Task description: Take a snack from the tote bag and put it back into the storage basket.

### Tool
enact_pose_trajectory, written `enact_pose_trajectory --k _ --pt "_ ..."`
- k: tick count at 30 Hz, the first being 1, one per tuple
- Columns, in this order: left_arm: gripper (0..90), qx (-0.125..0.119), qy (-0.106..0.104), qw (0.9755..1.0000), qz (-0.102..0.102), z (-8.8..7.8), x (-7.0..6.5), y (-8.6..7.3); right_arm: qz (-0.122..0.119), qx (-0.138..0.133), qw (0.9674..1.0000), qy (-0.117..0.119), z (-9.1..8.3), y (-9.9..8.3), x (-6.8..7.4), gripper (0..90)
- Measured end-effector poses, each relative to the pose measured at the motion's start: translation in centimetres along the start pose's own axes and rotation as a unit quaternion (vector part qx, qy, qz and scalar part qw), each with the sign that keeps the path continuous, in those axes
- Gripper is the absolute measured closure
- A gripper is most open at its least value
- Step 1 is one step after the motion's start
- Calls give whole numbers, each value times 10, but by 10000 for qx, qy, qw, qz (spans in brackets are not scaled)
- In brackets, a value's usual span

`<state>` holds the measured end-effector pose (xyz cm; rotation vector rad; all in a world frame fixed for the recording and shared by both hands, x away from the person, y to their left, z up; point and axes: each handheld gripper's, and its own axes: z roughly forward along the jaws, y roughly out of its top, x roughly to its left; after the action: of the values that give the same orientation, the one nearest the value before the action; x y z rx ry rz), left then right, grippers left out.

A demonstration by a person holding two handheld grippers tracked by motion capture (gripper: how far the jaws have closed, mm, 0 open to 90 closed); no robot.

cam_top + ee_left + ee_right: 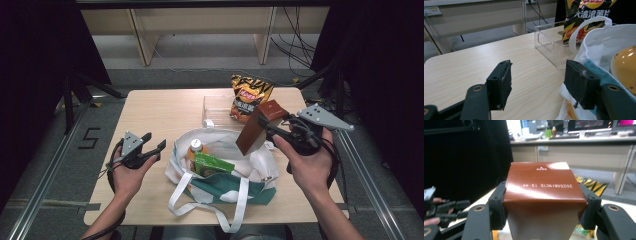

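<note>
- Brown cardboard carton [260,127], tall and glossy, is clamped between the two black jaws of the right gripper [270,127]; in the right gripper view the pads press on both of its side walls just below the folded top [541,185]
- The carton hangs tilted in the air, above the far right rim of the white canvas tote bag with green lining [220,172], which lies open on the pale wooden table [155,107]
- Inside the bag sit an orange-capped bottle [196,148] and a green packet [212,164]; whether the carton is bound in or out of the bag I cannot tell
- The left gripper [152,145] rests released, jaws apart with nothing between them, just left of the bag's rim
- Behind the bag stand a clear plastic bin [217,107] and a black-and-yellow crisp bag [248,97]
- Risk: the grip sits high on a smooth, glossy carton, and with that tilt it could pivot or slide out between the pads
- Risk: the slack bag mouth and its white straps [180,197] may snag the carton's lower corner, since the left gripper holds nothing open
- Risk: a wide swing could knock the crisp bag over
</note>
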<state>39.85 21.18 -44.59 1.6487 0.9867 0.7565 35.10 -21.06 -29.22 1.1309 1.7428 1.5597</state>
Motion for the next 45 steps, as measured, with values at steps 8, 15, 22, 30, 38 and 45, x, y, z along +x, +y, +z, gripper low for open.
enact_pose_trajectory --k 8,15,22,30,38,45 --pt "381 16 -10 10000 -7 0 0 0 -138 -325 9987 -355 7 32 -16 393" --pt "381 9 -4 10000 -4 0 1 0 -34 -345 9962 -799 38 37 -40 393" --pt "381 8 -7 10000 -7 0 2 0 8 -242 9934 -1123 68 24 -55 393" --pt "380 11 -24 10000 -23 0 2 -1 -20 -136 9895 -1440 92 8 -62 393" --pt "380 25 -20 10000 -18 0 2 -1 -103 -71 9865 -1634 105 -3 -70 393" --pt "380 6 -42 10000 -17 1 3 -2 -54 -23 9848 -1733 113 -14 -73 393"
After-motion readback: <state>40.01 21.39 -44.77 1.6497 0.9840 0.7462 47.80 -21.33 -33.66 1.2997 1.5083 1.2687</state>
